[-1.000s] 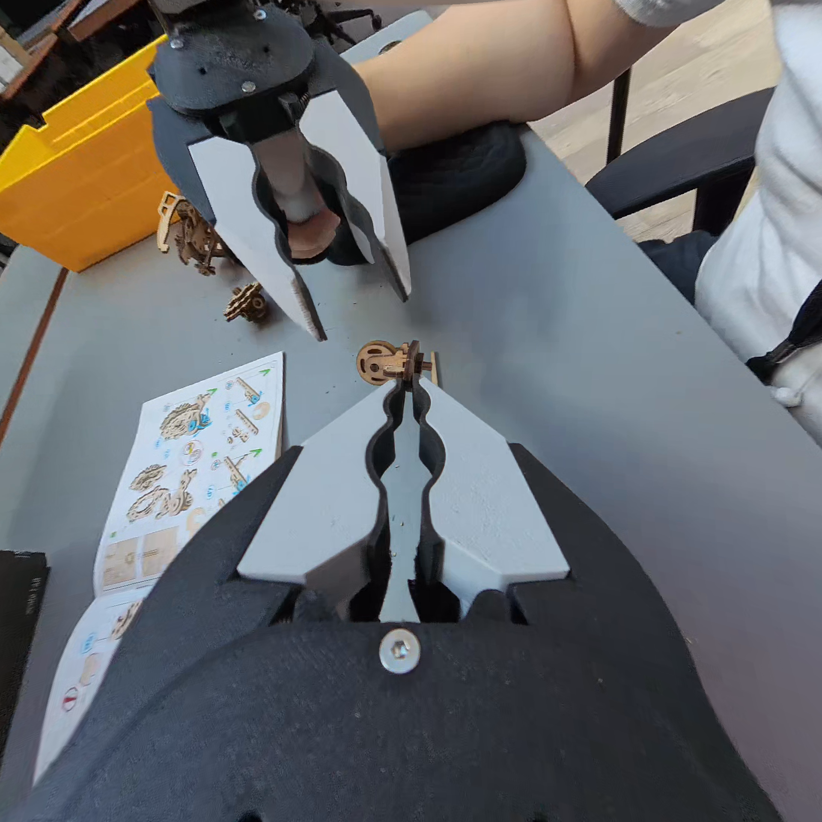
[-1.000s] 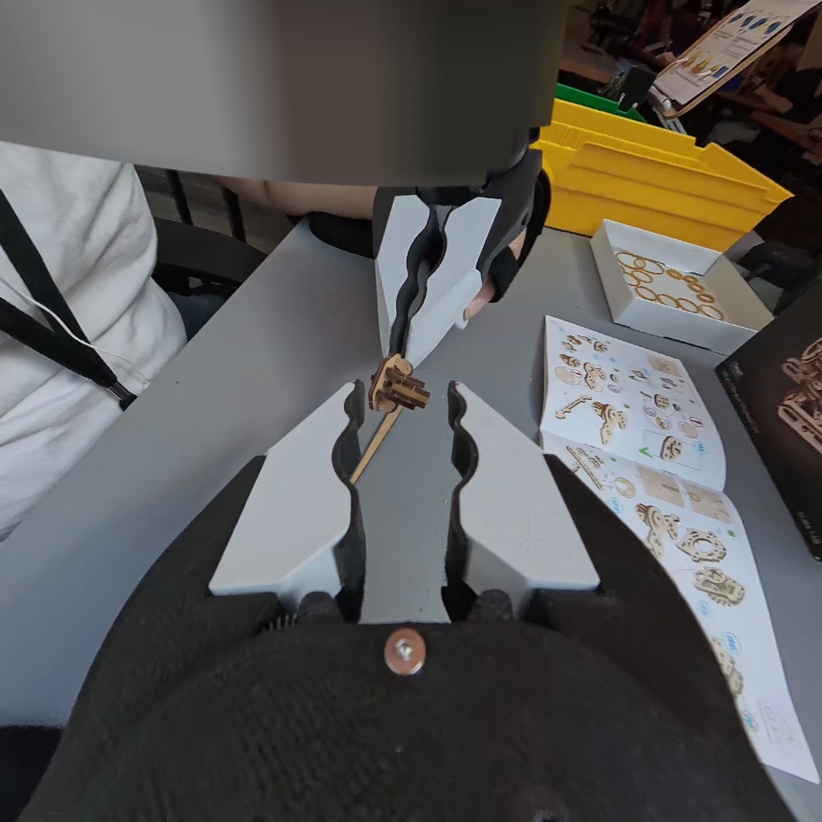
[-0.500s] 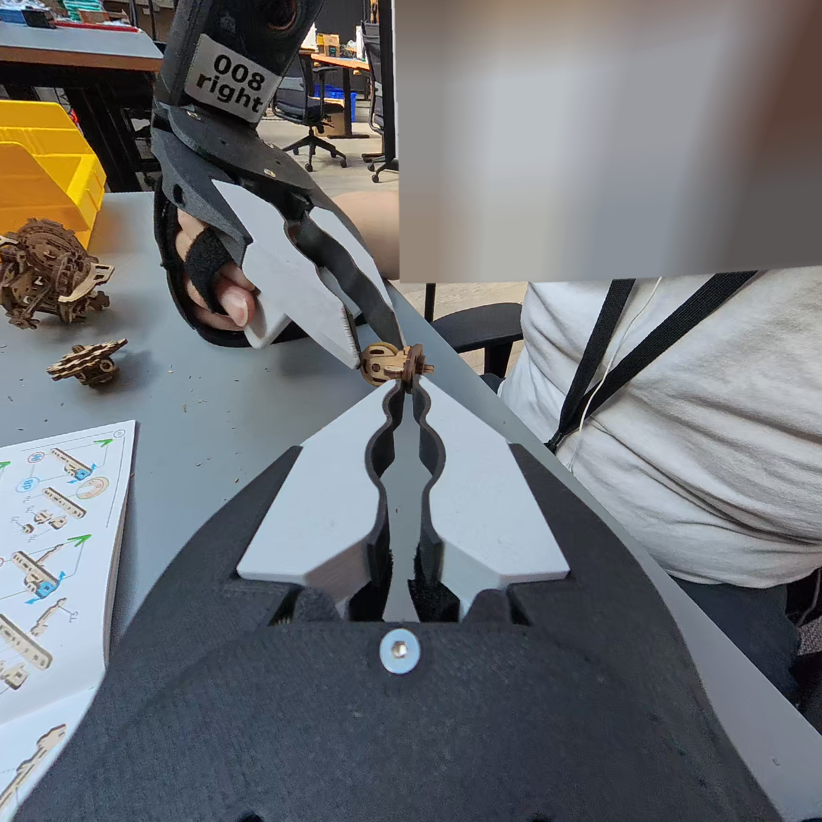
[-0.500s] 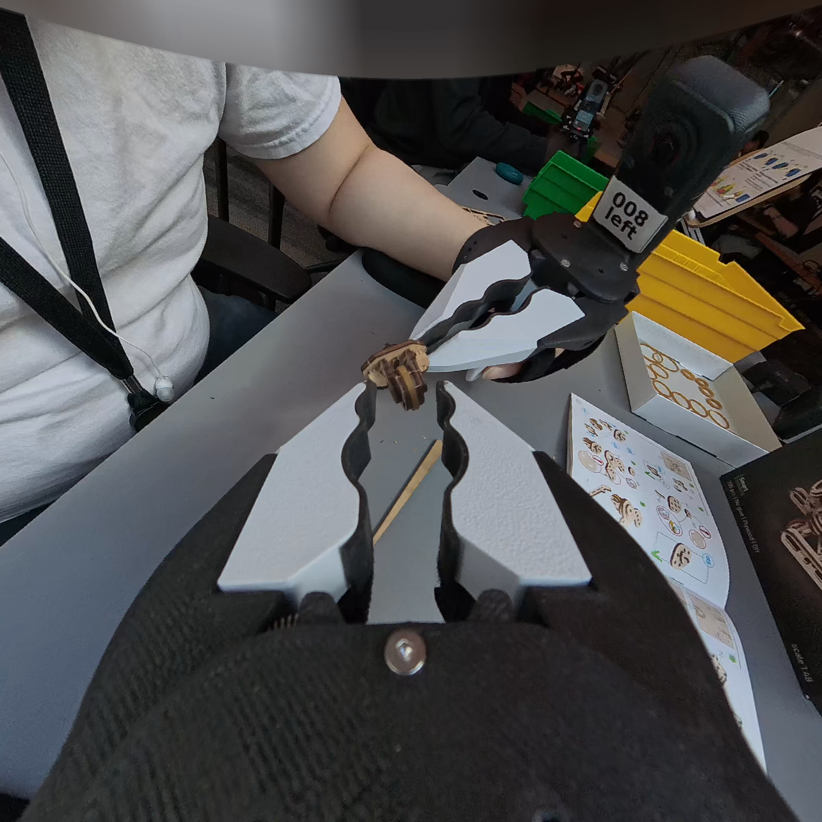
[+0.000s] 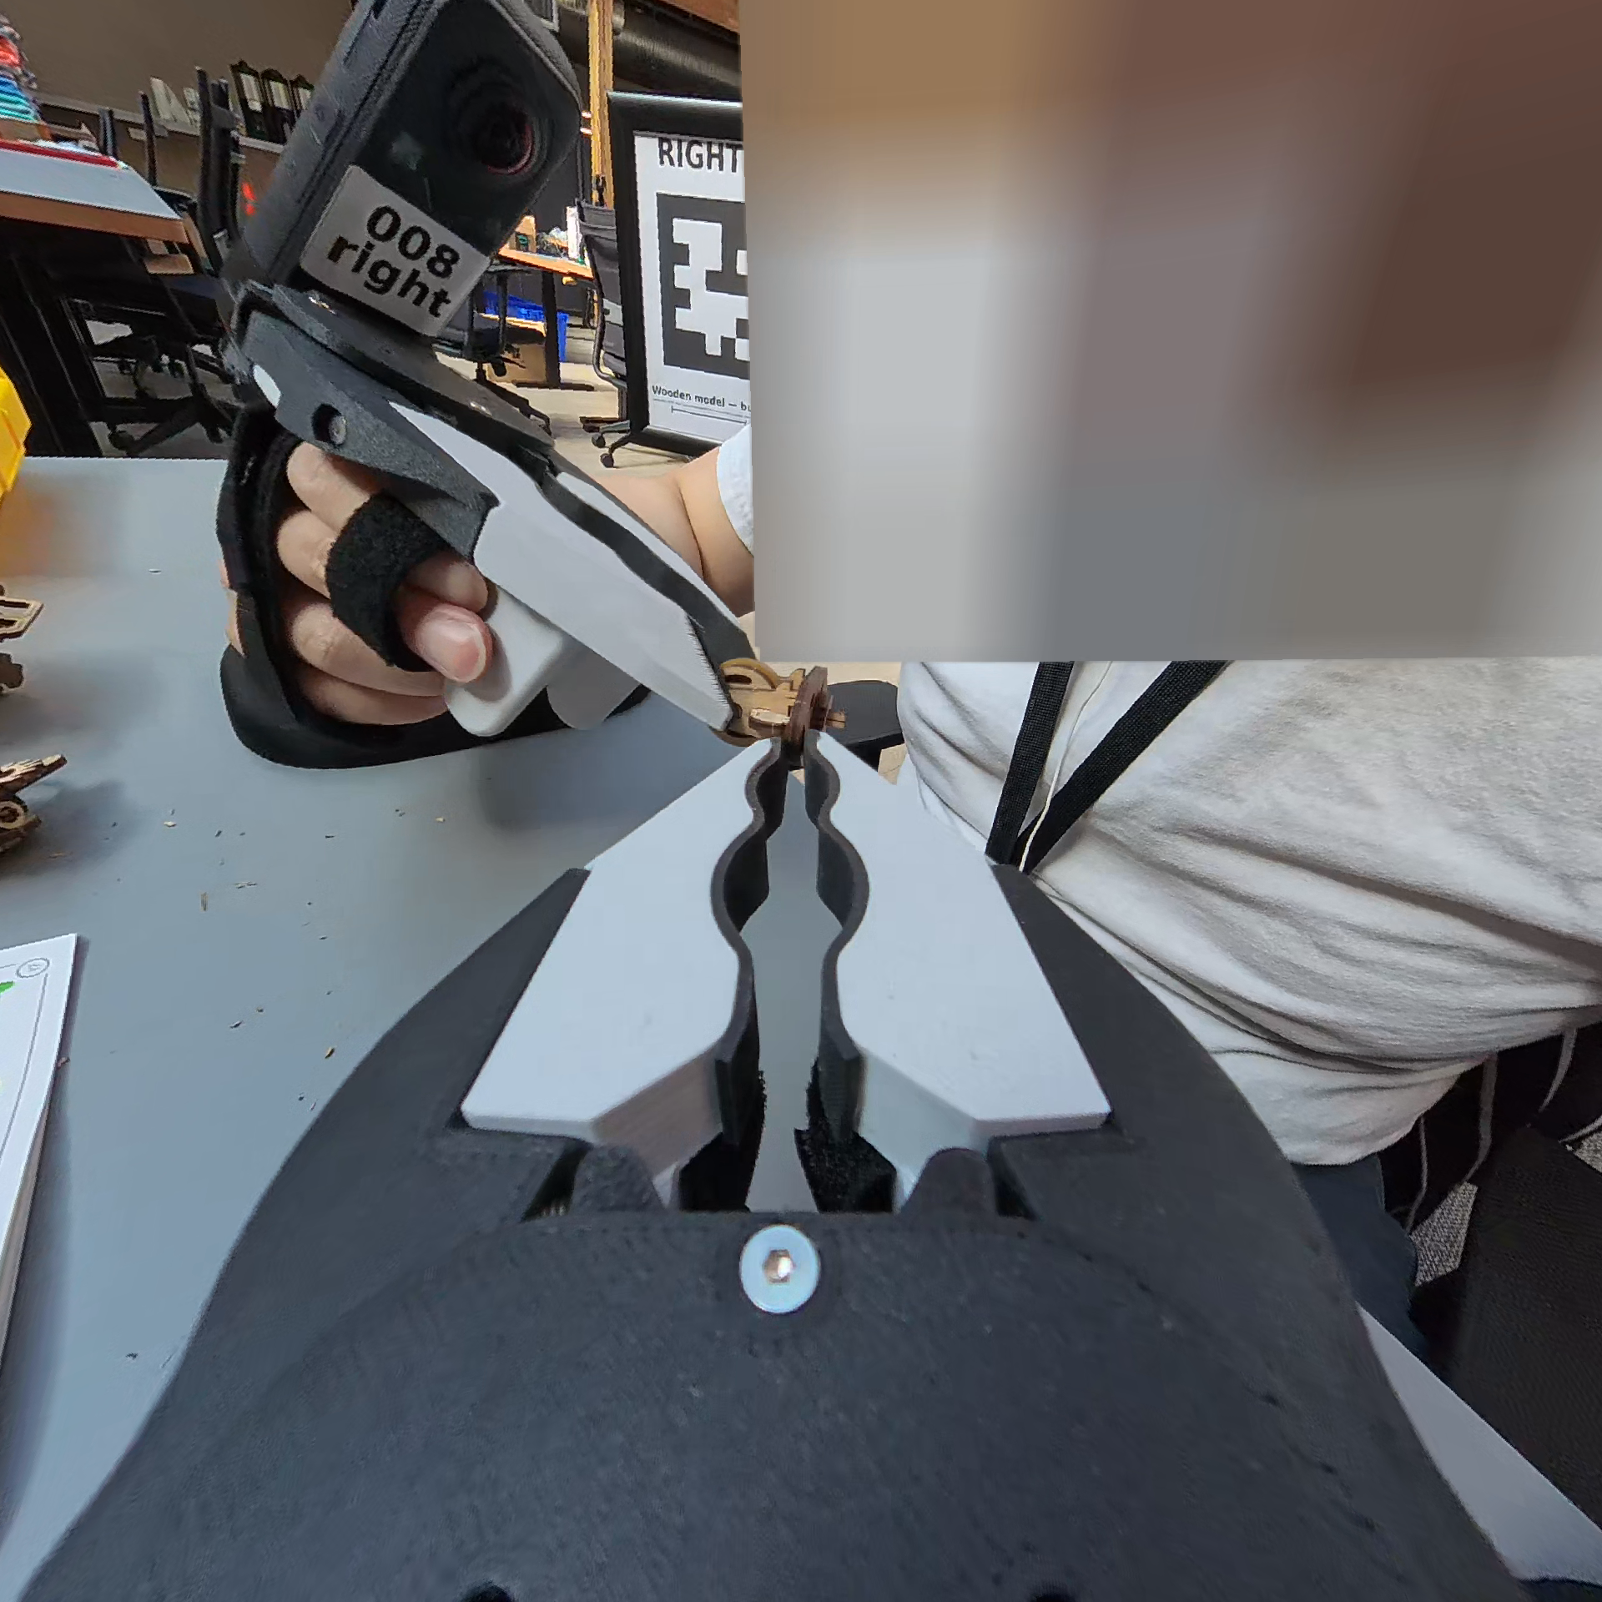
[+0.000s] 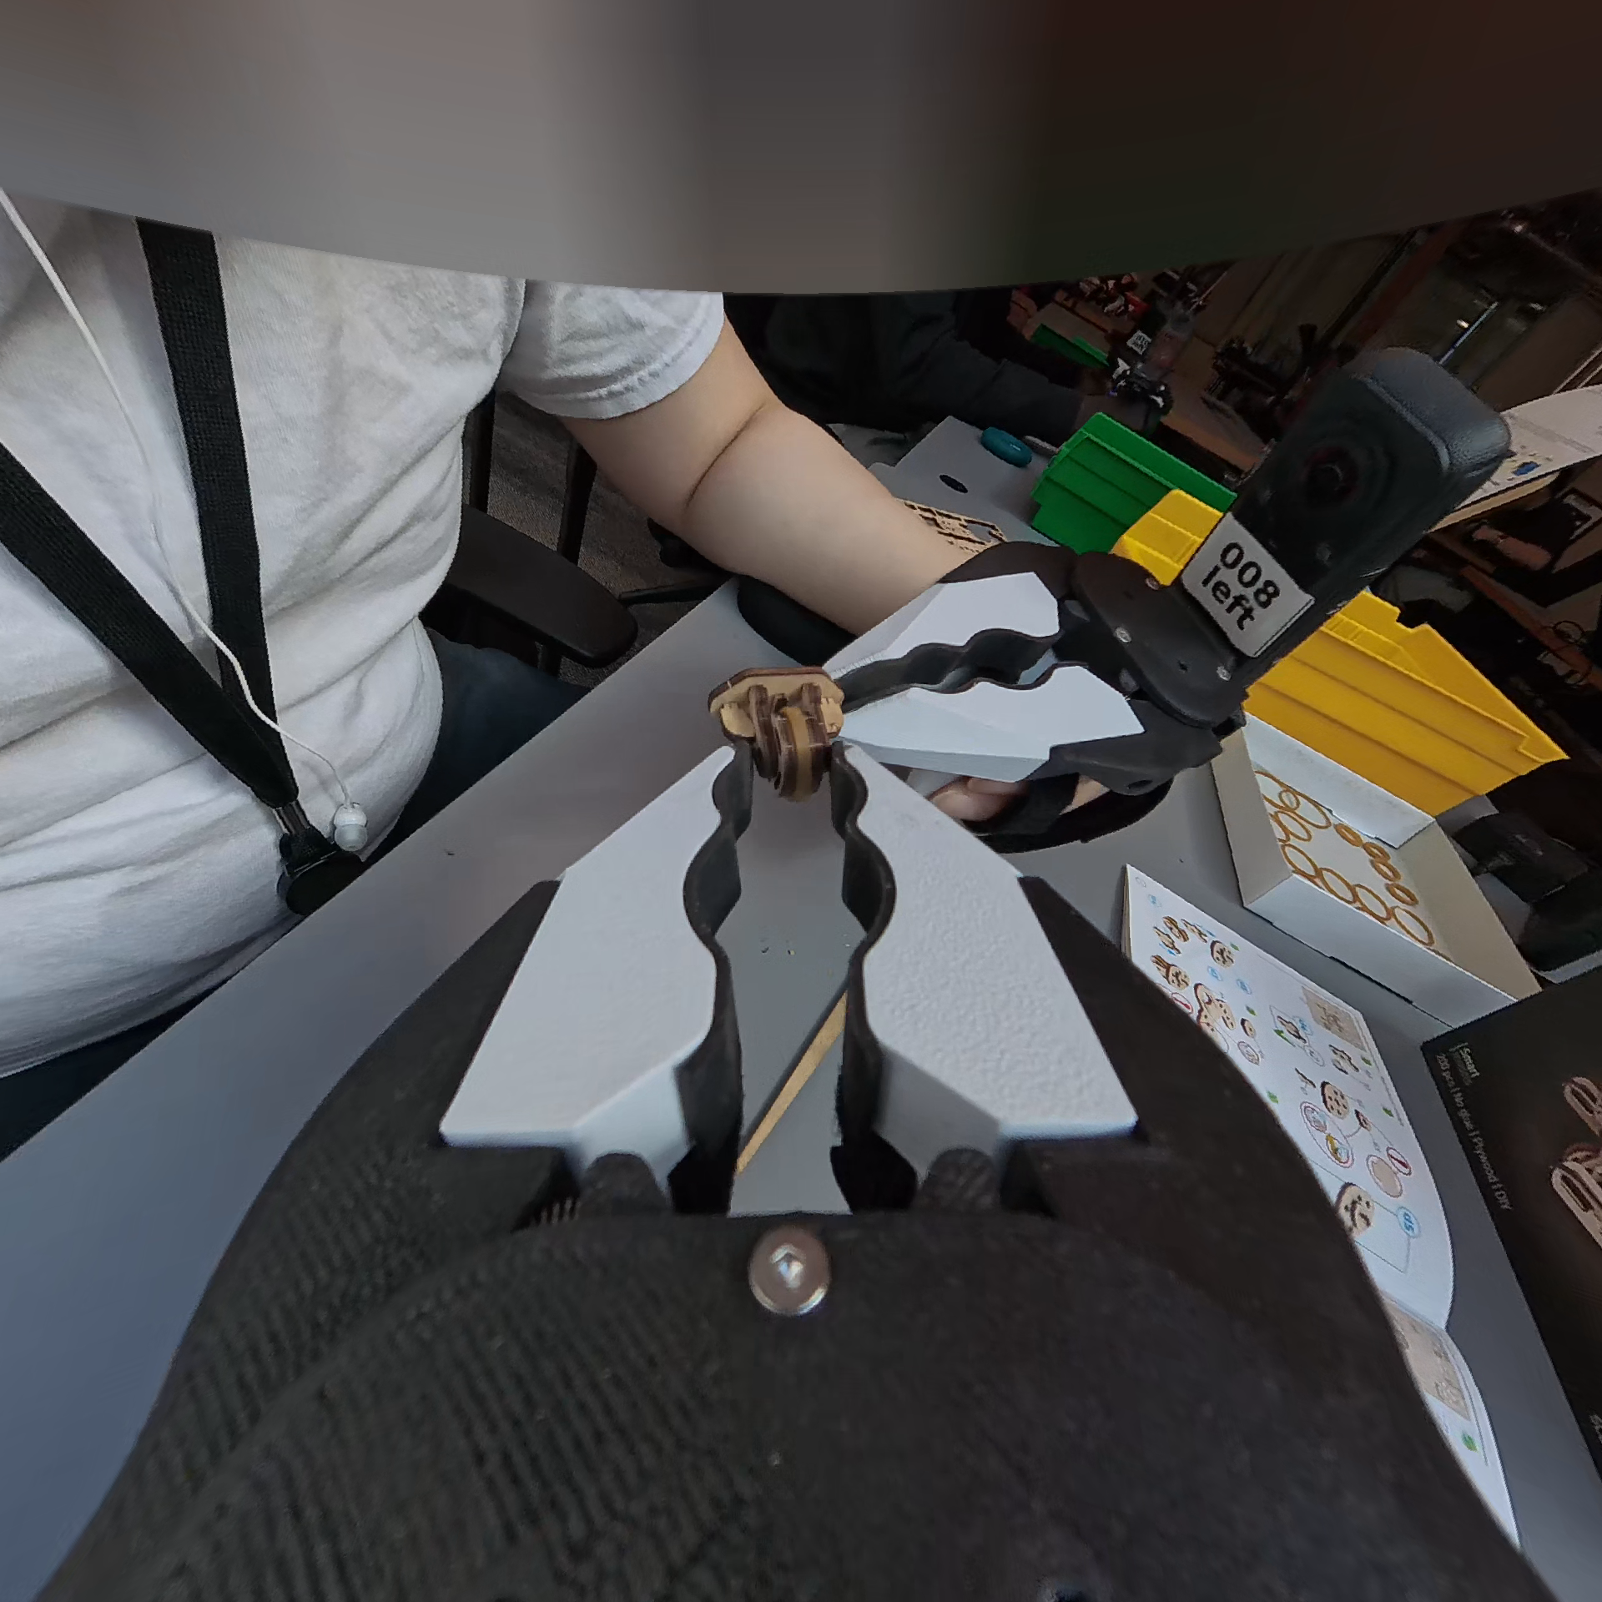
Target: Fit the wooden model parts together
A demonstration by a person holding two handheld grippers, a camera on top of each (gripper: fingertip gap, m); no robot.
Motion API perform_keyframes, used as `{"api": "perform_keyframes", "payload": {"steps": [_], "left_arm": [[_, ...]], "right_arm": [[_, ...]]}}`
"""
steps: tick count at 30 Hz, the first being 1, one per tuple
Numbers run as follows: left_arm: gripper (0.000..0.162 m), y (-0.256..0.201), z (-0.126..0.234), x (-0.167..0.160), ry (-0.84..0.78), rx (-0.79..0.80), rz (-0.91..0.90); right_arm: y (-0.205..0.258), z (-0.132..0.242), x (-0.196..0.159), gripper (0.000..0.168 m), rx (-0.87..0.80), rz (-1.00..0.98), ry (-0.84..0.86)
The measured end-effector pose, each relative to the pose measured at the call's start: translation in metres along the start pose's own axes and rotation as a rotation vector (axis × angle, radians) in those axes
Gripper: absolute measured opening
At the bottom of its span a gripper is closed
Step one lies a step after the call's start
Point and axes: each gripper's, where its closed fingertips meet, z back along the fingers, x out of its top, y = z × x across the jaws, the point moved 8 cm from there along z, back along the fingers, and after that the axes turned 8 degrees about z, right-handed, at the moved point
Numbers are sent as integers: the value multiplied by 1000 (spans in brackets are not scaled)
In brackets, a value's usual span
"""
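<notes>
In the left wrist view, small wooden assemblies point(image 5: 22, 802) sit at the far left edge of the grey tabletop point(image 5: 260, 910), with the corner of an instruction booklet point(image 5: 26, 1084) nearer the camera. Further right, a person's hand point(image 5: 364, 598) grips the right tool point(image 5: 737, 702), whose fingers angle down to the wooden model piece point(image 5: 780, 702) and meet it from the left. The left tool point(image 5: 787, 750) rises from below with its tips drawn nearly together, clamped on a dark disc at the right end of that piece, which is held in the air above the tabletop's edge, in front of the person's white shirt point(image 5: 1257, 867). In the right wrist view, the shirt and a black strap point(image 6: 199, 433) fill the left. At centre the right tool point(image 6: 789, 763) has its fingers closed on the lower discs of the wooden model piece point(image 6: 780, 728), while the left tool point(image 6: 836, 706) comes in from the right and pinches its upper part. A thin wooden stick point(image 6: 797, 1092) lies on the tabletop point(image 6: 347, 997) beneath the right tool. To the right lie the open instruction booklet point(image 6: 1300, 1084), a white box point(image 6: 1352, 875) of wooden rings, a yellow bin point(image 6: 1387, 693) and a black box point(image 6: 1526, 1170).
</notes>
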Motion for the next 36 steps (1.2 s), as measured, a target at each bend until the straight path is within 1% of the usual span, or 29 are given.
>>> {"api": "perform_keyframes", "payload": {"steps": [3, 7, 9, 10, 11, 13, 14, 16, 18, 20, 23, 26, 29, 32, 36], "left_arm": [[2, 0, 1, 1, -18, -17, 26], [6, 7, 4, -1, -20, 30, 80], [25, 12, 9, 1, -21, 83, 132], [31, 15, 14, 3, -18, 127, 155], [29, 17, 21, 6, -29, 173, 160], [29, 14, 33, 15, -63, 266, 109], [24, 11, 36, 19, -65, 306, 72], [19, 5, 35, 20, -1, 369, 0], [10, 4, 28, 18, 70, 447, -74], [7, 6, 19, 14, 113, 511, -132], [6, 13, 12, 6, 214, 597, -203], [0, 18, 10, -2, 275, 646, -253], [0, 22, 12, -9, 286, 660, -257], [0, 27, 14, -15, 275, 641, -185], [0, 34, 15, -25, 341, 661, -126]], "right_arm": [[-1, 0, 4, 16, -4, -15, -37], [-3, 2, 3, 15, -18, -26, -22], [-6, 4, 1, 15, -53, -14, 7], [-9, 6, 0, 15, -82, -4, 25], [-11, 8, -1, 15, -114, 10, 53], [-15, 12, -5, 15, -166, 46, 112], [-17, 15, -6, 15, -196, 65, 133], [-19, 18, -6, 15, -234, 91, 160], [-20, 20, -8, 16, -262, 123, 199], [-20, 21, -11, 16, -266, 126, 236], [-20, 20, -19, 15, -249, 79, 253], [-21, 17, -27, 15, -233, 5, 244], [-23, 16, -38, 15, -226, -72, 250], [-23, 15, -50, 16, -201, -147, 281], [-23, 11, -60, 15, -177, -201, 319]]}}
